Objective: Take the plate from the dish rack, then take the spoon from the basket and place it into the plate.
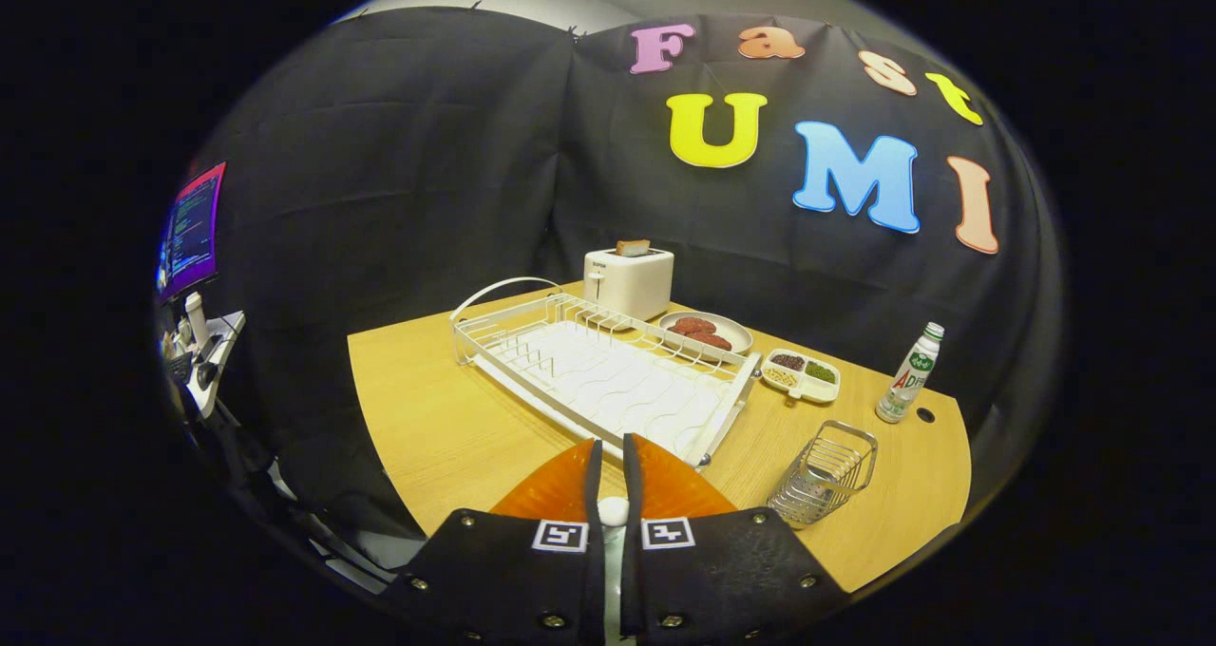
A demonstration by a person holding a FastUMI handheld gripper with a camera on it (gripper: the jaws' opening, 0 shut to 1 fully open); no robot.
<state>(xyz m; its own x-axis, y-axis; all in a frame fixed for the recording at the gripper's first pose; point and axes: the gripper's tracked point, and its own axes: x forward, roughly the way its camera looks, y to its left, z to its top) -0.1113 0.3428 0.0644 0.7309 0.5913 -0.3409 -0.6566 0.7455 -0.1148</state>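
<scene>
An orange plate lies flat on the wooden table, right under my fingers and just in front of the white wire dish rack. My gripper hovers over the plate with its fingers nearly together. A white spoon is pinched between them; its rounded end shows in the narrow gap and the rest runs back toward me. The wire basket stands to the right of the fingers and looks empty. The dish rack holds nothing.
Beyond the rack stand a white toaster with bread in it, a plate of brown food and a divided snack dish. A bottle stands at the far right. A monitor glows off the table's left.
</scene>
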